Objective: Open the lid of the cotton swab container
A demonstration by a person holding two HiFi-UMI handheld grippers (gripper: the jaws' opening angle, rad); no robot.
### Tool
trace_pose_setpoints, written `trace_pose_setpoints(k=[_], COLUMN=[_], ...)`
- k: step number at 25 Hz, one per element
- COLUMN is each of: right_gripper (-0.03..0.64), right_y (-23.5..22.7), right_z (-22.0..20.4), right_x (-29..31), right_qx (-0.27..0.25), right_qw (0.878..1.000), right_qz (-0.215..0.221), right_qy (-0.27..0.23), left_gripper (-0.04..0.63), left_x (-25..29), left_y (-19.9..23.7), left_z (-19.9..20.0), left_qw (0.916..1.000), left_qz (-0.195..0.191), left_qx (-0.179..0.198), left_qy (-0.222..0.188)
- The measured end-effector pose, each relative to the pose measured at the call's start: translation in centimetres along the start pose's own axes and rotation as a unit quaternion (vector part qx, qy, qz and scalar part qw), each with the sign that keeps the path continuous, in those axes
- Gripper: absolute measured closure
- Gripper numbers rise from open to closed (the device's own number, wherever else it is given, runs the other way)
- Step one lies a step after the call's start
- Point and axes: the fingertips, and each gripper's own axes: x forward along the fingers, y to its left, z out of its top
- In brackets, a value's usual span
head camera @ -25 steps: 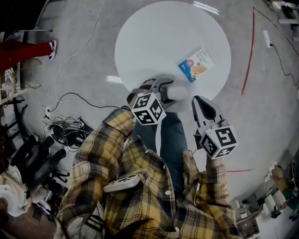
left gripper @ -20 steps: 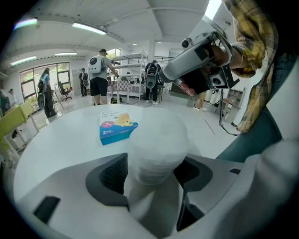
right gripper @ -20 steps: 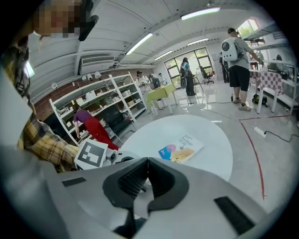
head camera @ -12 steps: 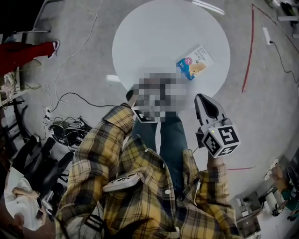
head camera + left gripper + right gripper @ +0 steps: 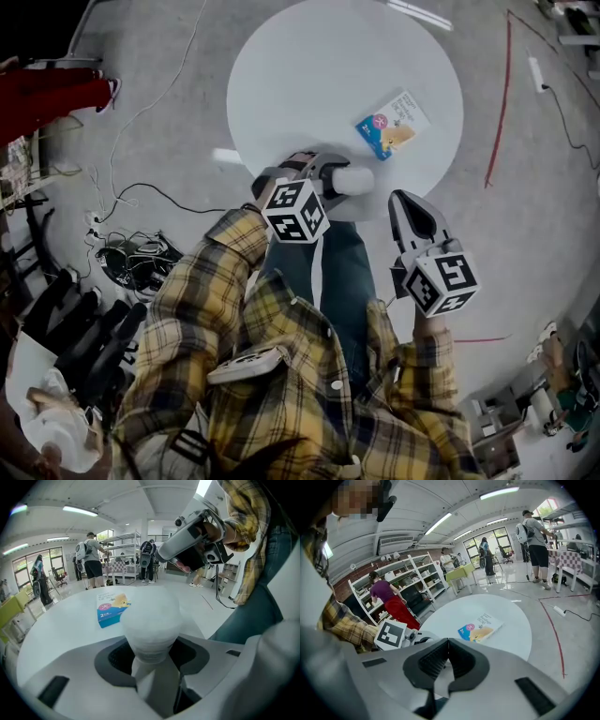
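Note:
The cotton swab container (image 5: 354, 180), a white translucent tub with a rounded lid, lies at the near edge of the round white table (image 5: 309, 75). My left gripper (image 5: 323, 174) reaches around it from the left. In the left gripper view the container (image 5: 151, 616) stands between the jaws of that gripper (image 5: 152, 641). The jaws are closing and the dark pads (image 5: 121, 654) meet its lower sides. My right gripper (image 5: 405, 202) is shut and holds nothing, off the table's near right edge. Its closed tips (image 5: 448, 641) point toward the table.
A blue and white flat pack (image 5: 394, 125) lies on the table beyond the container. Cables and black gear (image 5: 131, 258) lie on the floor at the left. A red line (image 5: 499, 112) runs on the floor at the right. Several people stand in the room behind.
The left gripper's jaws have drawn in around the container, which has shifted slightly up the picture. The right gripper has stayed in place, shut.

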Motion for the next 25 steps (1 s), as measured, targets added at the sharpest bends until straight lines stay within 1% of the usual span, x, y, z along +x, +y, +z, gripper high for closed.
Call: trace_pose_setpoints(k=[4,10,17,25], right_gripper=[0.600,0.600,0.600,0.600], right_y=[0.1,0.1,0.5,0.9], right_z=[0.3,1.2,2.8,5.0], right_x=[-0.1,-0.4,-1.5,-3.2], right_qx=[-0.001,-0.007,-0.015,-0.025], right_qw=[1.000,1.000,1.000,0.999], right_qz=[0.000,0.000,-0.001,-0.001], right_qy=[-0.003,-0.011,-0.023,-0.047], left_gripper=[0.370,0.371,0.373,0.373], left_x=[-0.2,-0.9,-2.7,-5.3], left_y=[0.0,0.0,0.1,0.2], left_z=[0.3,1.4,3.8,6.9], left_qw=[0.9998,0.9999,0.9996,0.9994], left_qz=[-0.011,-0.012,-0.006,0.003], left_qx=[-0.016,-0.006,-0.019,-0.006], left_qy=[0.002,0.000,-0.020,-0.034])
